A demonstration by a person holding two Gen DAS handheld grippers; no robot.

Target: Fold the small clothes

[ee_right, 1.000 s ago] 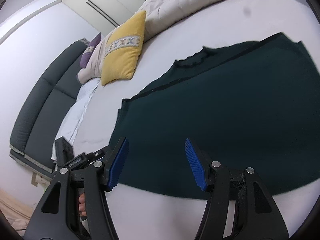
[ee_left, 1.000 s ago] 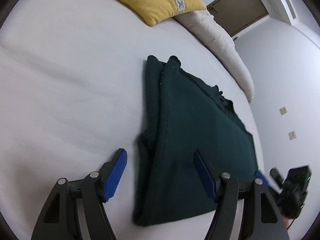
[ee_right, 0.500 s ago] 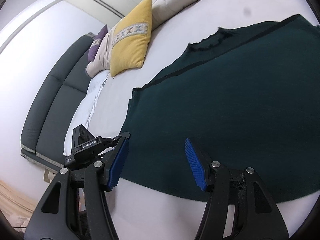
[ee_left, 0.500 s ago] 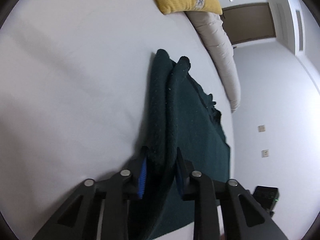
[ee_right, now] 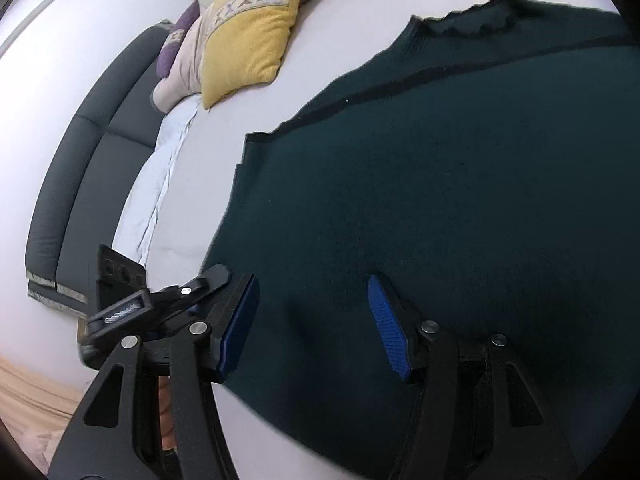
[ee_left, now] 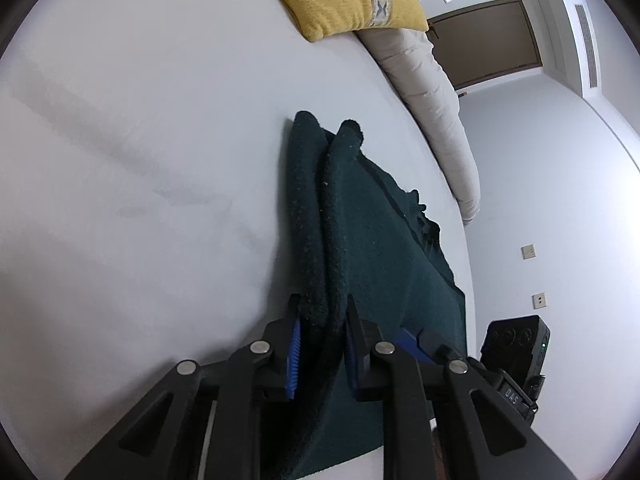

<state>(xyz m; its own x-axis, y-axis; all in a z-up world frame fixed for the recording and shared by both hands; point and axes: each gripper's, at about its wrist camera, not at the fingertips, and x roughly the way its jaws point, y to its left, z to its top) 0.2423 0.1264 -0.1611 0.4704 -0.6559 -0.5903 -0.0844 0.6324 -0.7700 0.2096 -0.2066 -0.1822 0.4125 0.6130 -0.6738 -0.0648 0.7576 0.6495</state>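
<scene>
A dark green knitted garment (ee_left: 384, 248) lies on the white bed sheet (ee_left: 140, 160), its left edge folded into thick ridges. My left gripper (ee_left: 323, 308) is closing on that folded edge, and its blue pads press the fabric from both sides. In the right wrist view the same garment (ee_right: 460, 168) spreads flat, with its frilled neckline at the far end. My right gripper (ee_right: 312, 284) hovers open low over the garment's near edge, with nothing pinched between its pads. The left gripper's body (ee_right: 180, 292) shows just left of it.
A yellow cushion (ee_right: 248, 36) and a purple one (ee_right: 176, 44) lie at the head of the bed, against a dark padded headboard (ee_right: 80, 160). A beige rolled duvet (ee_left: 432, 100) runs along the far side. Bare sheet stretches left of the garment.
The left gripper's jaws came together around the garment's folded edge. The right gripper moved forward and down, from the bare sheet onto the garment's near edge, staying open.
</scene>
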